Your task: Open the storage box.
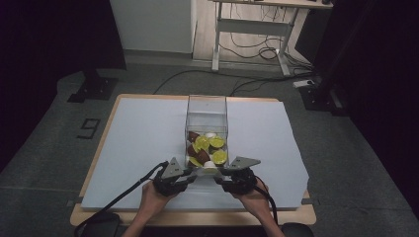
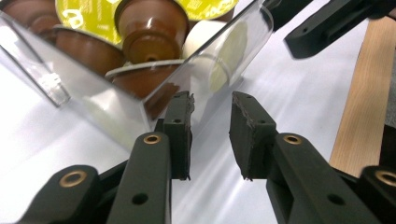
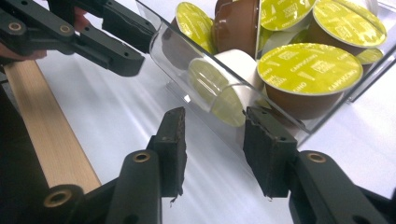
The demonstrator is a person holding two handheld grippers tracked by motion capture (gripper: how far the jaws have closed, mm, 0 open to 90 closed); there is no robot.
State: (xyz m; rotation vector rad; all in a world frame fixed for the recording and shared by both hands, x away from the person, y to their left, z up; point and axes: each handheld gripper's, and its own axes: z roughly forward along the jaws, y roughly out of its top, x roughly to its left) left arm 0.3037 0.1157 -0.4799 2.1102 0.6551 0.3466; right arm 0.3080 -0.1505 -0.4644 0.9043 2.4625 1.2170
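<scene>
At the bottom centre of the high view, the person's two hands bring both tools up to the near edge of a clear plastic box. The left gripper (image 1: pixel 190 174) sits just left of centre and the right gripper (image 1: pixel 222 177) just right of it, their tips converging on the box's near wall. In the left gripper view, that gripper's jaws stand apart with a moderate gap and nothing between them, the left-hand one close against the box's rounded near corner. In the right gripper view, the jaws are likewise parted and empty, with the box's lower edge lying just beyond their tips; whether they touch it I cannot tell.

Judging by this, the work is at its start: the box is approached from both sides but not yet gripped, lifted or shifted, and every capsule lies inside.

The transparent box (image 1: pixel 206 104) stands in the middle of the frame on a white sheet (image 1: pixel 143 138) covering the wooden table (image 1: pixel 94 158). Its walls are tall and glassy, its top open. The coffee capsules (image 1: pixel 207 148) fill only the lower, nearer part: brown cups with yellow-green foil lids, some tipped on their sides, and a few white ones among them.
</scene>
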